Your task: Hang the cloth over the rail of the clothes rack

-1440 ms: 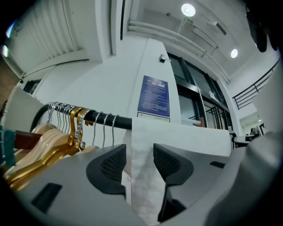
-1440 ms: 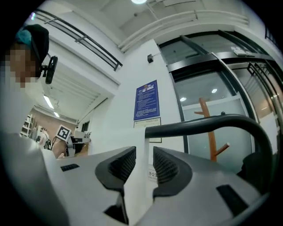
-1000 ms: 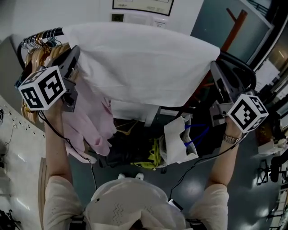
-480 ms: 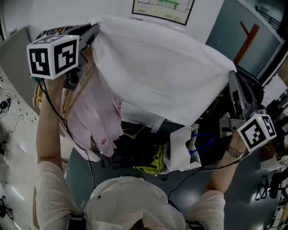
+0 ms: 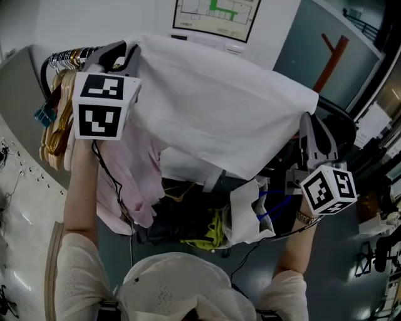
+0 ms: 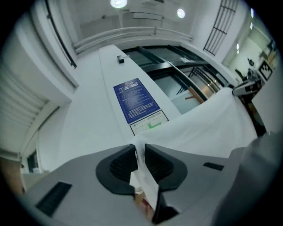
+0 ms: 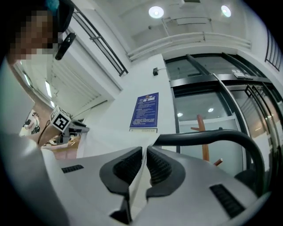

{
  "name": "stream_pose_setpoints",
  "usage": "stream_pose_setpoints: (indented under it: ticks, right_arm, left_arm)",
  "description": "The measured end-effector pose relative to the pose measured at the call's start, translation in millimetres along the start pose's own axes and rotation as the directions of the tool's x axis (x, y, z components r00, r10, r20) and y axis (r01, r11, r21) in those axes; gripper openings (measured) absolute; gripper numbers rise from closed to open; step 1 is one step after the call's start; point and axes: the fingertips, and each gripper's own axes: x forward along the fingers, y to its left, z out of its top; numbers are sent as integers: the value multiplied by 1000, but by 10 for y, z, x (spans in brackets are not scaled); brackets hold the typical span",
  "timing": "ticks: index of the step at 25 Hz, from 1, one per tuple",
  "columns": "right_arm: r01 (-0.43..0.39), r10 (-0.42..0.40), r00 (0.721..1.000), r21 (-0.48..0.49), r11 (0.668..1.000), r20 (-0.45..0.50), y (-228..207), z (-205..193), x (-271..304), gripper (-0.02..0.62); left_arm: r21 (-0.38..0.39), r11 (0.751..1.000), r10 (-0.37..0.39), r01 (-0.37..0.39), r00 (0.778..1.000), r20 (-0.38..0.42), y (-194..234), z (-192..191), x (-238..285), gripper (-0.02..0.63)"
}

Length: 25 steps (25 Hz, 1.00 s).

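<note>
A white cloth [image 5: 219, 106] hangs spread between my two grippers, up in front of the rack. My left gripper [image 5: 122, 51] holds up its left corner above the hangers. Its jaws have just been opening, and the cloth's edge [image 6: 140, 167] still runs between the pads, which stand slightly apart. My right gripper [image 5: 311, 123] is shut on the cloth's right corner, close to the black rail [image 5: 341, 103]. In the right gripper view the rail [image 7: 212, 137] curves just beyond the jaws [image 7: 145, 152]. The left gripper view shows the cloth [image 6: 208, 119] stretching away to the right.
Wooden hangers [image 5: 56, 119] crowd the rail's left end, and a pink garment [image 5: 128, 178] hangs below them. Dark clothes and a white bag [image 5: 250, 207] lie under the rack. A white wall with a poster [image 5: 216, 15] stands behind it.
My left gripper has risen with its cloth corner and rolled, so its marker cube faces another way. The right gripper has stayed near the rail.
</note>
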Motion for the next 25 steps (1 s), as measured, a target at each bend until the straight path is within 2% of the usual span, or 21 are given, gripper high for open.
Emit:
stream_pose_setpoints:
  ticks: [2,4,6,9,11,16,18,21,23,25]
  right_arm:
    - [10,-11,999,-9,1000,-39,21,-98,59,25]
    - [18,-18,998,5,1000,-53,12,-136,84,25]
    - [30,-29,998,19,999,-51,-18,-123,93,34]
    - [50,-49,998,19,999,-41,-72,-77,78,38]
    - [64,-64,997,15,998,-35,-104,-55,54,38]
    - [99,-99,995,16,995,-25,-116,-73,31,38]
    - [116,-116,993,12,993,-3,-103,-69,-16,38]
    - [120,-120,991,8,993,66,-24,-30,-152,38]
    - [78,-82,992,40,996,99,123,-104,-236,38]
    - [15,-26,993,95,995,115,332,-299,-300,37]
  left_arm:
    - [108,992,61,-59,998,-13,19,-21,-23,60]
    - [152,986,75,-71,997,-21,27,-43,-32,74]
    - [157,987,48,-43,998,-34,35,-68,-35,89]
    - [104,994,-37,44,997,-70,49,-133,-41,112]
    - [85,994,-64,71,994,-86,64,-181,-70,147]
    - [116,993,13,-3,996,-89,158,-281,-121,160]
    - [84,995,53,-50,998,-39,197,-265,-176,160]
    - [-4,996,86,-86,992,88,206,-185,-368,158]
    - [-82,996,59,-44,979,193,103,-138,-550,158]
    - [-171,984,15,40,951,309,-105,-133,-746,137]
